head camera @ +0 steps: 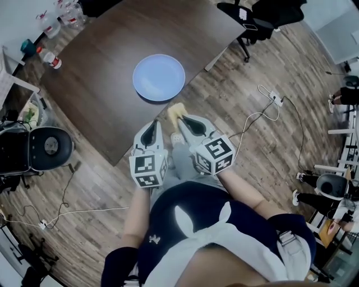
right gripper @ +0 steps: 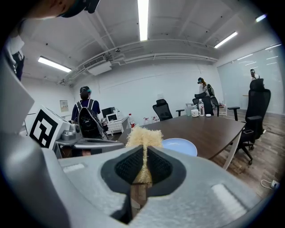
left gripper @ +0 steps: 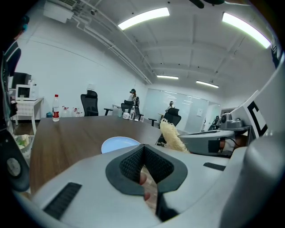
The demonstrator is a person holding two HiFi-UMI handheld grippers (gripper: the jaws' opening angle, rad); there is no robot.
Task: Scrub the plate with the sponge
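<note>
A pale blue plate lies on the dark wooden table, near its front edge; it also shows as the plate and the plate beyond the jaws. My right gripper is shut on a yellow fibrous sponge, held in front of the table edge, short of the plate. The sponge sticks up from between the closed jaws, and the sponge shows to the right in the left gripper view. My left gripper sits beside it, shut and holding nothing.
Bottles stand at the table's far left. Office chairs stand beyond the table, and a black bin sits on the left. A power strip and cables lie on the wooden floor. People stand far off in the room.
</note>
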